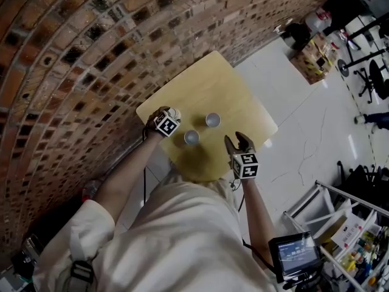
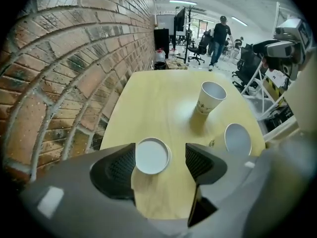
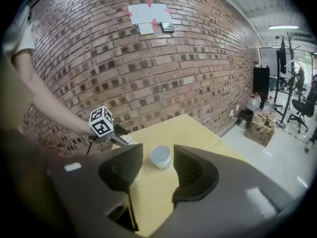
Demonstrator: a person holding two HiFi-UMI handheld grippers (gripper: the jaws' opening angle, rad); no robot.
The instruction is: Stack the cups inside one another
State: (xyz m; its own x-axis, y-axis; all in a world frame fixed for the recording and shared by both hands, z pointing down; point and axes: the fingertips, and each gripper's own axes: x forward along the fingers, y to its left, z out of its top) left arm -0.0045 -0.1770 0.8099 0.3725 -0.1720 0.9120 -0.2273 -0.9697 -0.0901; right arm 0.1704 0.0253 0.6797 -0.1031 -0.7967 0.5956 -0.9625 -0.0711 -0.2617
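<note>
wooden table [image 2: 148,95] — cup [image 2: 210,99] print illegible

You have three paper cups on one pale wooden table [image 1: 209,81]. One cup [image 1: 174,113] stands toward the table's edge along the single brick wall [image 1: 73,53]. A second [image 1: 191,137] stands close to the edge on your side, and a third [image 1: 213,120] nearer the middle. You hold two grippers, the left gripper [image 2: 161,160] and the right gripper [image 3: 157,155]. Each carries one marker cube, so two cubes: one [image 1: 167,125] on the left and one [image 1: 245,165] on the right. Beyond the table's far edge, one person [image 2: 218,33] shows plainly.
</note>
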